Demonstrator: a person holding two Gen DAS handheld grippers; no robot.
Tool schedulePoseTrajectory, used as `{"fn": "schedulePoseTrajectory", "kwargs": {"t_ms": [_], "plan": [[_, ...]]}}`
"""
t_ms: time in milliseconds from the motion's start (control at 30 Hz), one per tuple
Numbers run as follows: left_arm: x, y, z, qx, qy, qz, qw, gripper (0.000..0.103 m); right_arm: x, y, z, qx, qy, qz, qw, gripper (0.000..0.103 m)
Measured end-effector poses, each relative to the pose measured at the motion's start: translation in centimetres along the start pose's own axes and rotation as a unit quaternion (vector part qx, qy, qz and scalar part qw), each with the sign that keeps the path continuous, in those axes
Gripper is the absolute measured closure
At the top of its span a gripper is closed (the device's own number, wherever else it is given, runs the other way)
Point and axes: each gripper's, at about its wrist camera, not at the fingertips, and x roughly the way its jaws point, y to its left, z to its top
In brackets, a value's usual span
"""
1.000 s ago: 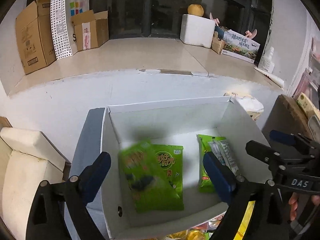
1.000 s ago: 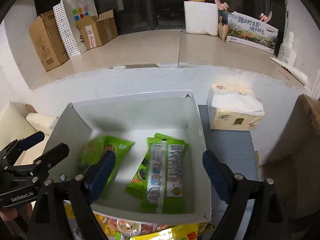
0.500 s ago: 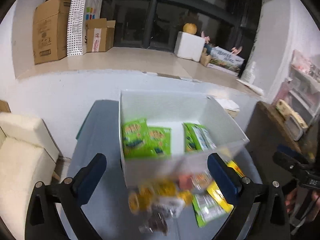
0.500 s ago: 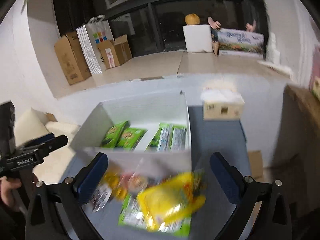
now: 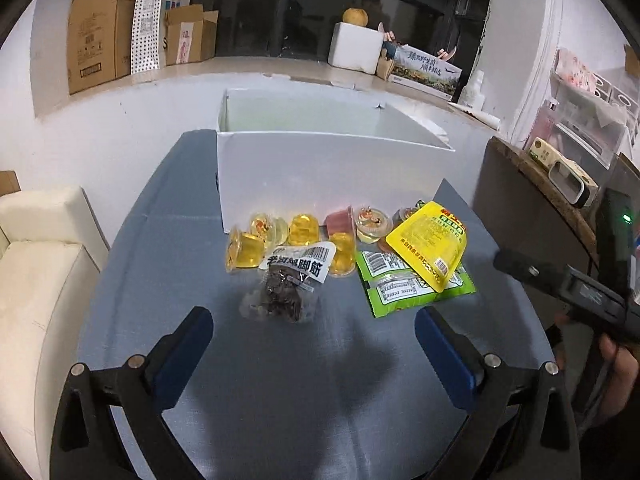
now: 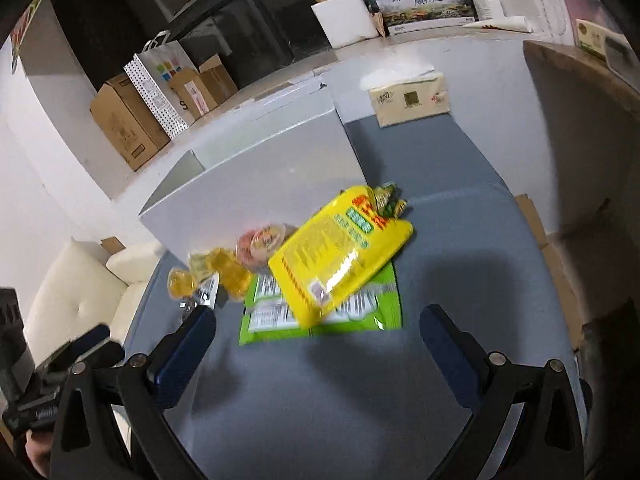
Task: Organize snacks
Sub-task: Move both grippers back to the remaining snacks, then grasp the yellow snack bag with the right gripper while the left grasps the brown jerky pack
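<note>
A white cardboard box [image 5: 320,172] stands at the far end of the blue table [image 5: 280,380]; its inside is hidden from here. In front of it lie several yellow jelly cups [image 5: 298,232], a clear pack of dark snacks with a white label [image 5: 290,280], a green packet [image 5: 408,286] and a yellow packet [image 5: 430,246] resting on the green one. My left gripper [image 5: 312,344] hangs open above the bare table, short of the dark-snack pack, with nothing between its fingers. My right gripper [image 6: 318,344] is open and holds nothing, just short of the green packet [image 6: 360,308] and yellow packet [image 6: 340,256].
A tissue pack [image 6: 412,98] sits on the table right of the box [image 6: 256,192]. A cream sofa [image 5: 36,280] lies left of the table, a dark wooden cabinet [image 5: 520,200] right. Cardboard boxes [image 5: 96,32] and a paper bag line the back ledge. The right gripper's body [image 5: 572,284] shows at the right edge.
Both grippers have pulled back from over the box toward the table's near end and sunk lower. The snacks inside the box have dropped out of sight; the loose snacks before it now show.
</note>
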Motion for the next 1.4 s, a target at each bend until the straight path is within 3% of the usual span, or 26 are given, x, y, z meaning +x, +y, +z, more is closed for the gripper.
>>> {"fn": "schedulePoseTrajectory", "kwargs": {"t_ms": [133,433,467,533,667,767,1100,1400], "plan": [[0.3,0.1,-0.2,0.002,0.009,0.002,1.0,0.0,3.5,-0.9,1.4,0.007,0.021,-0.022,1.0,0.0],[0.7,0.7,-0.4,-0.006,0.017,0.004,0.9998,0.0,9.3,-2.1,4.0,0.042,0.046,-0.03,0.998,0.003],[0.7,0.7,-0.4,-0.006,0.018,0.007,0.9998,0.0,9.3,-1.8,4.0,0.03,0.042,-0.053,0.997,0.017],[0.8,0.8,-0.5,-0.006,0.02,0.01,0.9997,0.0,8.7,-1.9,4.1,0.031,0.036,-0.046,0.998,0.046],[1.2,1.0,-0.6,-0.008,0.025,0.012,0.9996,0.0,7.3,-2.0,4.0,0.024,0.023,-0.049,0.998,0.065],[1.5,1.1,-0.7,-0.008,0.029,0.012,0.9995,0.0,5.6,-1.9,3.8,0.028,0.009,-0.037,0.999,0.073],[6.1,2.8,0.2,0.003,0.053,0.035,0.998,0.0,-2.7,0.6,2.8,-0.019,-0.062,-0.005,0.998,0.076],[11.0,3.2,1.5,0.018,0.082,0.035,0.9959,0.0,-5.1,2.9,1.7,-0.047,-0.078,0.018,0.996,0.076]]}}
